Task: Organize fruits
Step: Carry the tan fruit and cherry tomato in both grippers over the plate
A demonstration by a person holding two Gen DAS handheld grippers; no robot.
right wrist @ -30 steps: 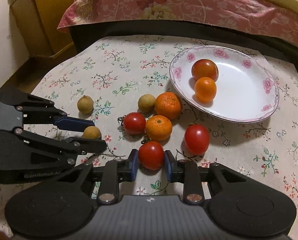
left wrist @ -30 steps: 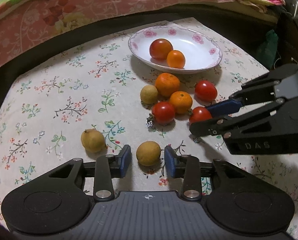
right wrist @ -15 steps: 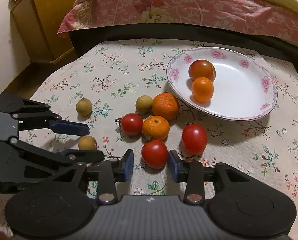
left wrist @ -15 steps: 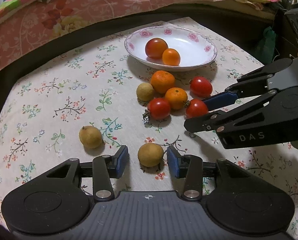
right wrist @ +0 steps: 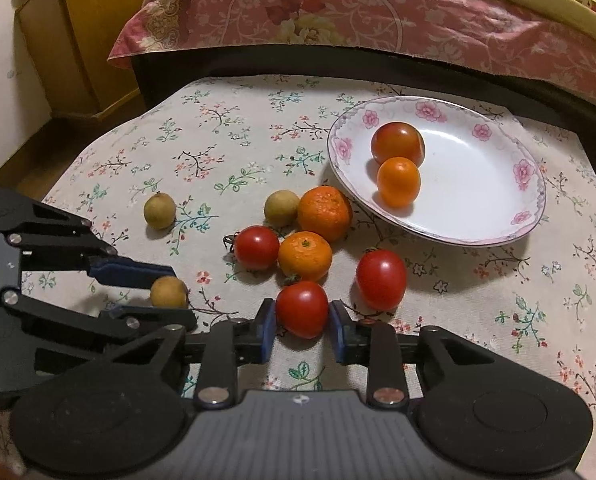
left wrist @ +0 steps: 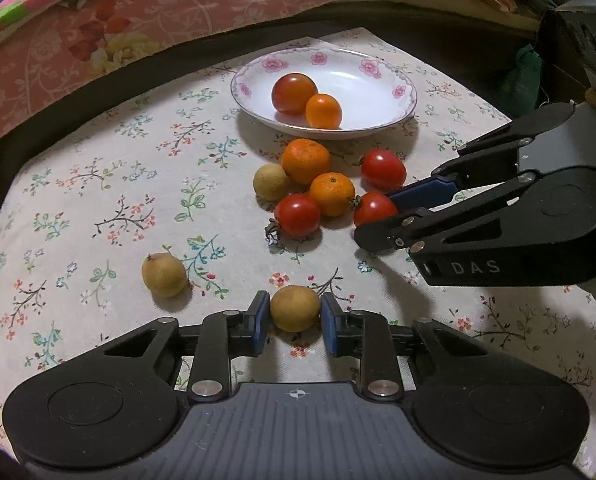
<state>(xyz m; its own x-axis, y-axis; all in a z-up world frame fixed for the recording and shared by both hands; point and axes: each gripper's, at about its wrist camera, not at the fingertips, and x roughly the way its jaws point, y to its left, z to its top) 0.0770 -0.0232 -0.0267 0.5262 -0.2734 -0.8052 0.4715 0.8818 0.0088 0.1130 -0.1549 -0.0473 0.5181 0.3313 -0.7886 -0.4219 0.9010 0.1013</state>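
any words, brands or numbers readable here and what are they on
"DAS": pale letters on the black body of the right gripper, seen from the left wrist view.
A small marking left of those letters is too small to read.
The plate and the tablecloth carry only flower patterns, no text.

Right gripper (right wrist: 302, 326) around tomato (right wrist: 302, 309)

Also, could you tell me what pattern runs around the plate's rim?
Pink flowers on white around the plate, clearest in the right wrist view.
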